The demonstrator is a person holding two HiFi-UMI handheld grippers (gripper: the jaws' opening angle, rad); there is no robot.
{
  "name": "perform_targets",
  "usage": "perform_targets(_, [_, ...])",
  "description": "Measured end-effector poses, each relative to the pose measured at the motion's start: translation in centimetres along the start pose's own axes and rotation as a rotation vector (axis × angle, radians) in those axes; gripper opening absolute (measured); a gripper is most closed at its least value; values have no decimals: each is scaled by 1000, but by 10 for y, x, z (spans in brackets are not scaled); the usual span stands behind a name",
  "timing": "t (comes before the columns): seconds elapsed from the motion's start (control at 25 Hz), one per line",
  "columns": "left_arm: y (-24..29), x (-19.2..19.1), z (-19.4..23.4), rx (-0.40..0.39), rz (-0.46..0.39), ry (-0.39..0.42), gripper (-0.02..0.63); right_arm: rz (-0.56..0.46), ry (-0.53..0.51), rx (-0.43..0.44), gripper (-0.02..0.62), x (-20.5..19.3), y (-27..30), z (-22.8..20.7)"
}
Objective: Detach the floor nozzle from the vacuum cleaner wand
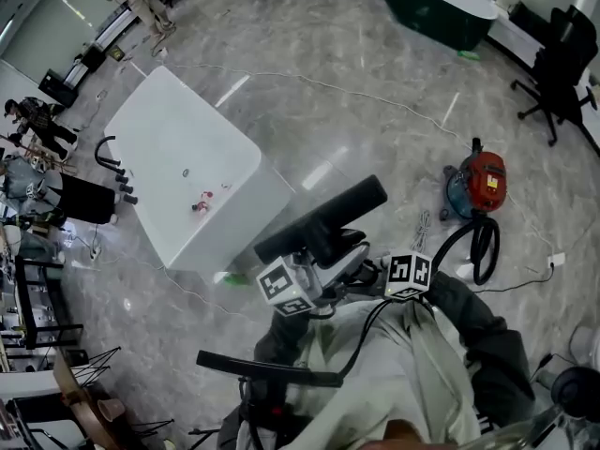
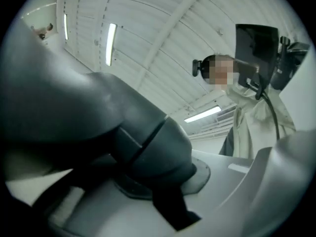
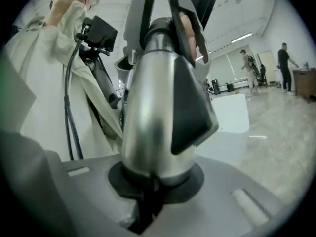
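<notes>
Nozzle (image 1: pixel 323 221), black, is held in the air just off the tabletop's (image 1: pixel 187 172) near corner, close to the person's chest. The left hand-held gripper (image 2: pixel 148 191) is clenched on its dark grey neck. The right hand-held gripper (image 3: pixel 150 191) grasps the silver wand (image 3: pixel 153 107). Only the head view shows the red vacuum (image 1: pixel 476 187), on the floor well apart from the tabletop.

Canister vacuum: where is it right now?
Head view, right side: the red canister vacuum sits on the floor, a black hose looped just beneath it, well right of the white table.
</notes>
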State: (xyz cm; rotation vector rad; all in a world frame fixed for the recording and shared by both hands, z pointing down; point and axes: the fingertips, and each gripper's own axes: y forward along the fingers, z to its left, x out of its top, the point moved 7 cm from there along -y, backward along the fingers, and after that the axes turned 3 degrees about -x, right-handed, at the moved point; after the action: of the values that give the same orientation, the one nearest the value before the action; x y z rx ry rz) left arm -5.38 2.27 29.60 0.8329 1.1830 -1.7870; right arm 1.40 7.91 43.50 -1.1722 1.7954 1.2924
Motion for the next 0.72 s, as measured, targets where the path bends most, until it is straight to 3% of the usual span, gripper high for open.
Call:
perform_targets(0.12, [-7, 1, 19, 171, 30, -44, 74, 3, 47, -183, 37, 3, 10, -11])
perform_targets(0.28, [-12, -1, 30, 433, 61, -72, 71, 47, 73, -585, 37, 3, 14, -17])
perform_targets(0.36, [-9, -4, 34, 505, 62, -73, 71, 71, 72, -712, 37, 2, 10, -21])
perform_targets(0.4, [-7, -4, 34, 506, 63, -66, 71, 72, 66, -733, 37, 1, 9, -22])
perform_targets(0.44, [-5, -3, 33, 483, 66, -55, 71, 68, 53, -725, 37, 1, 7, -23])
perform_targets(0.52, [-2, -1, 24, 361, 60, -22, 71, 45, 17, -628, 37, 1, 6, -19])
perform_targets(0.64, [2, -2, 0, 82, 14, 18, 74, 4, -31, -307, 40, -2, -2, -3])
perform_targets(0.72, [5, -4, -8, -43, -16, 16, 74, 10, -26, -101, 40, -5, -8, 5])
